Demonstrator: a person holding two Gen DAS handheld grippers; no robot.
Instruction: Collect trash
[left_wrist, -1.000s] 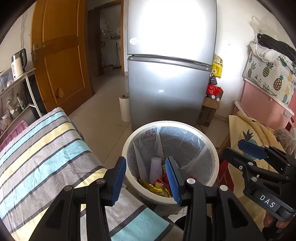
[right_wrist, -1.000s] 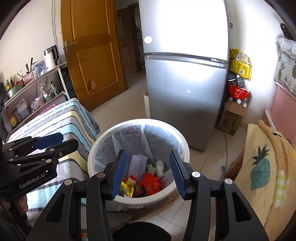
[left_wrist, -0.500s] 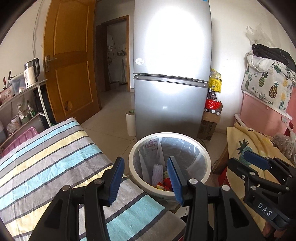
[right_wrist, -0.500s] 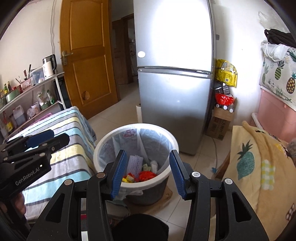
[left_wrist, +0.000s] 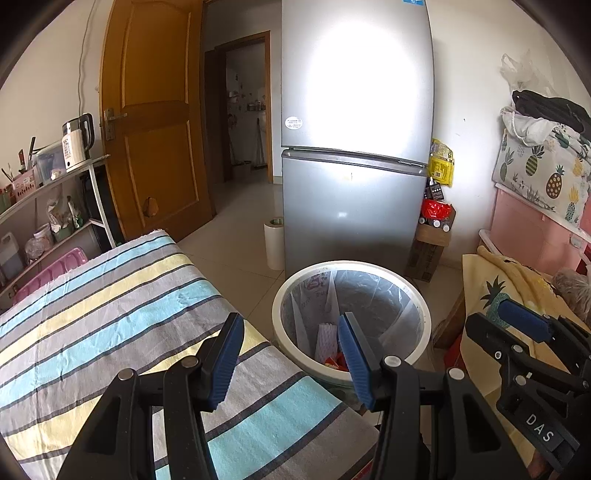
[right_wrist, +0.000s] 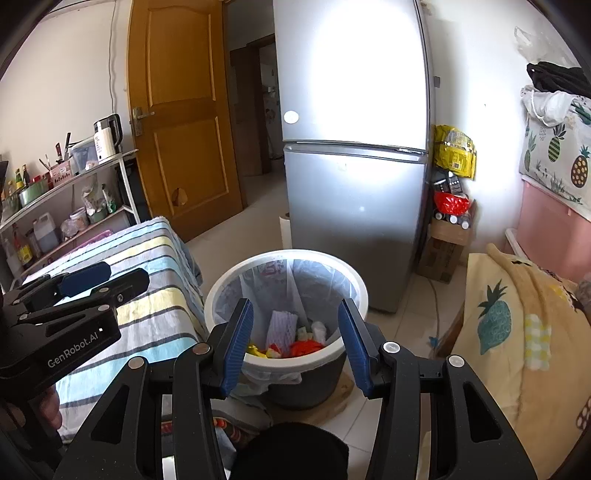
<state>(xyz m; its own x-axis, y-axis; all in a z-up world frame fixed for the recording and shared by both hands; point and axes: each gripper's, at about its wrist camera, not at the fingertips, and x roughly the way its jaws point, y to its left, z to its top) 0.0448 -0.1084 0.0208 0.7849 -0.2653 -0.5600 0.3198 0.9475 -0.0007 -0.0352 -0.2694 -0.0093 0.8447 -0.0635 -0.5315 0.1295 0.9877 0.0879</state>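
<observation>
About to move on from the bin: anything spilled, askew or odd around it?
Nothing spilled: the trash sits inside the lined bin, which stands upright. One oddity: the wooden door has a broken hole low in its panel.

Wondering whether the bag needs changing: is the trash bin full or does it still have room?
Still has room. In the right wrist view, the trash bin holds wrappers only near its bottom, with bare liner above them.
</observation>
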